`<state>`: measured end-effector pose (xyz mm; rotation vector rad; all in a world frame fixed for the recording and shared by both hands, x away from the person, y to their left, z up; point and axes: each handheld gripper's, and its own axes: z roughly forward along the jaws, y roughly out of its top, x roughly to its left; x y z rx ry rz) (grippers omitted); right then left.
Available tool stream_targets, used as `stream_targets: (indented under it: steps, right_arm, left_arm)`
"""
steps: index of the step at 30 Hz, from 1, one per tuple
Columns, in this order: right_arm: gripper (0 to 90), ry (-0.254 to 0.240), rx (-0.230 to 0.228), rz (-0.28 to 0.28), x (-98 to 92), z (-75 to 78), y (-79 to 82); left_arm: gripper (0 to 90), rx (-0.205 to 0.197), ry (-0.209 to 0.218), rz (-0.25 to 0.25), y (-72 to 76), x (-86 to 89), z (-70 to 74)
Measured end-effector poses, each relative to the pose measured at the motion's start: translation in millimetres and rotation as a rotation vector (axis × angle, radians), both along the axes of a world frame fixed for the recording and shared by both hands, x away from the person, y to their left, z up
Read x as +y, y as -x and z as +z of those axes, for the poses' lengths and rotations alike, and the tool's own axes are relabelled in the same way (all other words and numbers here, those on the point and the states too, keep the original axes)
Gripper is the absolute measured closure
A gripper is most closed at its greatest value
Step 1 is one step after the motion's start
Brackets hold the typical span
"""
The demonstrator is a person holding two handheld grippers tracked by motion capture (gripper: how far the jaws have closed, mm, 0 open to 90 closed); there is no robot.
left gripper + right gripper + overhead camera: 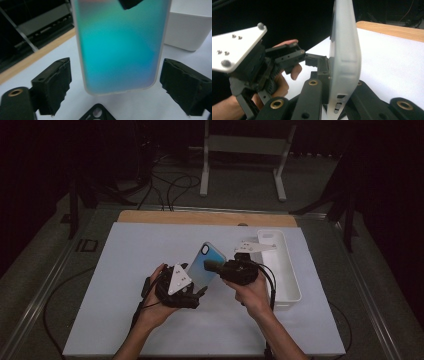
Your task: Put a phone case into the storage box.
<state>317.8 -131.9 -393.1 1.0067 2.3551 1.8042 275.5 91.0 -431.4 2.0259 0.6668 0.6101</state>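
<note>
1. High view: the right tongs (212, 266) pinch a phone case (206, 265), a teal-to-blue one, held tilted above the middle of the table (125, 310). The left tongs (197, 292) sit just beside its lower end, on the side toward the near edge. A white bin (285, 270) lies along the right edge, and the right hand (252, 292) is next to it. The left hand (157, 300) rests nearer the near edge.

2. Left gripper view: the left tongs (120, 87) are spread, a black pad on each side of the case (117, 50), and neither pad touches it. The case hangs upright between them, its bottom edge clear of the table (140, 105). A tip of the right tongs (130, 3) grips the case at its top. The bin (186, 30) stands behind to the right. A black part with round holes (97, 115) lies below the case.

3. Right gripper view: the right tongs (337, 82) are pressed shut on the case (344, 55), seen edge-on and upright. The left gripper (257, 67), with its grey plate (235, 48), is on the far side, fingers (294, 71) curled around it.
</note>
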Motion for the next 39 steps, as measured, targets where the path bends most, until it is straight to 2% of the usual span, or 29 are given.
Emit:
stream_targets:
  steps: [5, 11, 14, 18, 25, 30, 33, 35, 36, 39]
  right_arm:
    - [86.6, 0.004, -0.01, 0.007, -3.6, 1.1, 0.0]
    - [86.6, 0.011, -0.036, 0.029, -7.1, 1.4, 2.3]
    - [86.6, 0.011, -0.045, 0.045, -8.0, 1.6, 3.9]
    - [86.6, 0.026, -0.078, 0.088, -8.0, 2.5, 6.9]
    - [86.6, 0.056, -0.153, 0.216, 0.1, 3.4, 15.2]
    - [86.6, 0.062, -0.173, 0.288, 6.4, 3.5, 18.0]
    - [86.1, 0.077, -0.181, 0.289, 7.0, 3.1, 17.4]
    - [85.6, 0.097, -0.19, 0.281, 5.5, 3.0, 16.3]
    - [85.0, 0.093, -0.183, 0.283, 4.6, 2.7, 15.5]
    - [74.4, 0.113, -0.199, 0.265, 2.1, 3.1, 14.3]
  left_arm:
    - [3.0, 0.067, 0.04, -0.026, -4.4, 7.9, 3.0]
    - [1.4, 0.146, 0.081, -0.072, -9.6, 13.8, 3.1]
    - [1.4, 0.185, 0.086, -0.099, -11.6, 13.9, 0.7]
    - [3.5, 0.216, 0.084, -0.125, -12.2, 12.1, -2.5]
    - [20.6, 0.254, 0.109, -0.222, -11.3, 12.1, -4.6]
    - [34.6, 0.261, 0.109, -0.282, -8.5, 10.5, -5.0]
    - [42.2, 0.276, 0.087, -0.297, -8.5, 9.3, -6.9]
    - [48.6, 0.285, 0.087, -0.307, -9.0, 9.7, -8.2]
    - [51.1, 0.288, 0.086, -0.314, -9.2, 9.9, -8.4]
    - [64.4, 0.294, 0.09, -0.327, -9.6, 10.2, -9.4]
